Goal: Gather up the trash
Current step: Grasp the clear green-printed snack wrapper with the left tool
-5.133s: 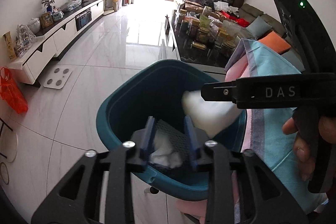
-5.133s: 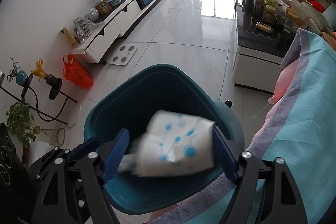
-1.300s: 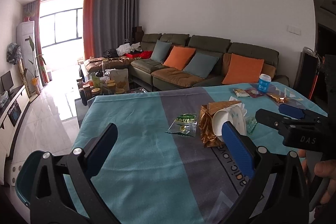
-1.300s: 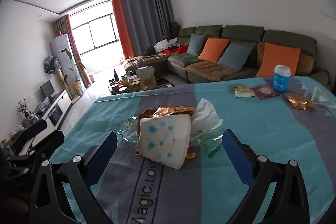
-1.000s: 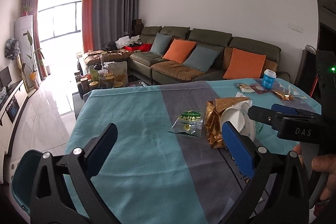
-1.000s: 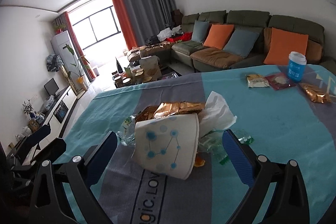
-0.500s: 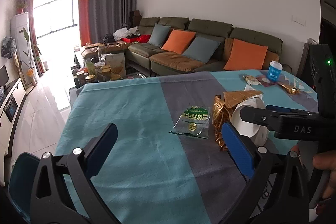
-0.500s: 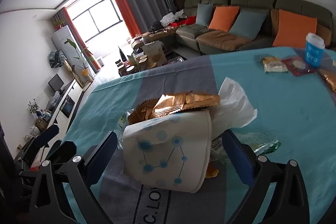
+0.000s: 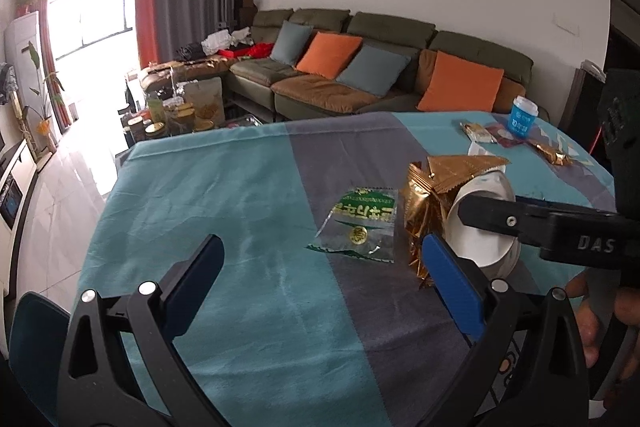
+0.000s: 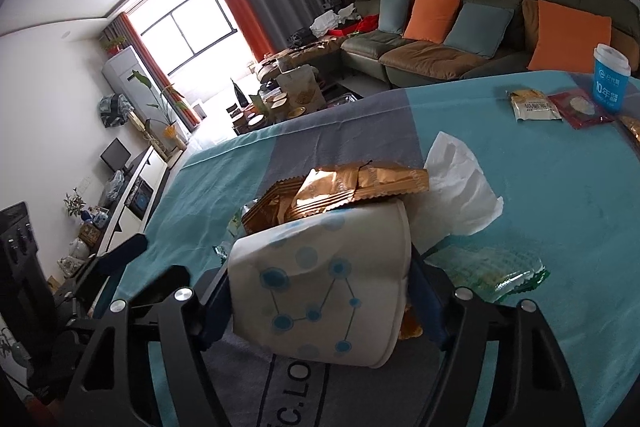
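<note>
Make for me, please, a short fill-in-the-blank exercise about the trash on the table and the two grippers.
1. The right gripper has its fingers on both sides of the white paper ____ with blue dots.
2. The left gripper is ____ and holds nothing.
3. The wrapper lying flat before the left gripper has ____ print.
4. Gold wrappers rest on the paper cup, and beside it lies a white ____.

Missing words: cup; open; green; tissue

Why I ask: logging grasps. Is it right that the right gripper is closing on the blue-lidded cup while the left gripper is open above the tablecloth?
Not quite. The right wrist view shows the right gripper closing on the white paper cup with blue dots. The left gripper is open above the tablecloth.
</note>
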`<control>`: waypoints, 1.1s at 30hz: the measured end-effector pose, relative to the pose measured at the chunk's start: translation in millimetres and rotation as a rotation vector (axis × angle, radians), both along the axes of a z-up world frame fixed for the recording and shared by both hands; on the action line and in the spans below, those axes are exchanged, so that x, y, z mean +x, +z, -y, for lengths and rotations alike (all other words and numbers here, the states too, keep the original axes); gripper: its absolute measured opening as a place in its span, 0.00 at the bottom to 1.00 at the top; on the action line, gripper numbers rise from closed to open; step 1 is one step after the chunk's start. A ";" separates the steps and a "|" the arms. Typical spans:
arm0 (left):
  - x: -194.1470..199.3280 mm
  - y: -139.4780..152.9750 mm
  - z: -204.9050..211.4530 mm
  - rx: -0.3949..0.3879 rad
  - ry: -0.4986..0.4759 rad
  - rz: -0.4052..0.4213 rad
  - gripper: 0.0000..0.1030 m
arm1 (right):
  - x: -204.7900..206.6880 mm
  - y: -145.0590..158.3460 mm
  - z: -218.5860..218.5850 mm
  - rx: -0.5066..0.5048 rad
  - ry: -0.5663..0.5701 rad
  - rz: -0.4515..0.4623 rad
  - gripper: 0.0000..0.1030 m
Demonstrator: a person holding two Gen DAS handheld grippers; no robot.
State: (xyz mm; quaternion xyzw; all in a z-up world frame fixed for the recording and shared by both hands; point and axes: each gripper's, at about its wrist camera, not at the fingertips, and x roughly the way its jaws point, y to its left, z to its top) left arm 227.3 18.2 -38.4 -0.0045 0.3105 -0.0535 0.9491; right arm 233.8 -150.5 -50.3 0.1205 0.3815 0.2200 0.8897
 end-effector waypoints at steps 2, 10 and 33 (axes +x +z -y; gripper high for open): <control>3.5 -1.6 3.6 -0.001 -0.007 -0.006 0.95 | -3.4 4.4 3.3 0.012 -0.004 0.008 0.70; 21.1 -12.5 13.2 -0.033 -0.059 -0.079 0.95 | -16.9 20.7 20.0 0.053 -0.011 0.029 0.70; 67.9 -40.4 -10.2 -0.245 -0.051 -0.244 0.58 | -18.7 23.5 35.1 0.081 -0.011 0.030 0.70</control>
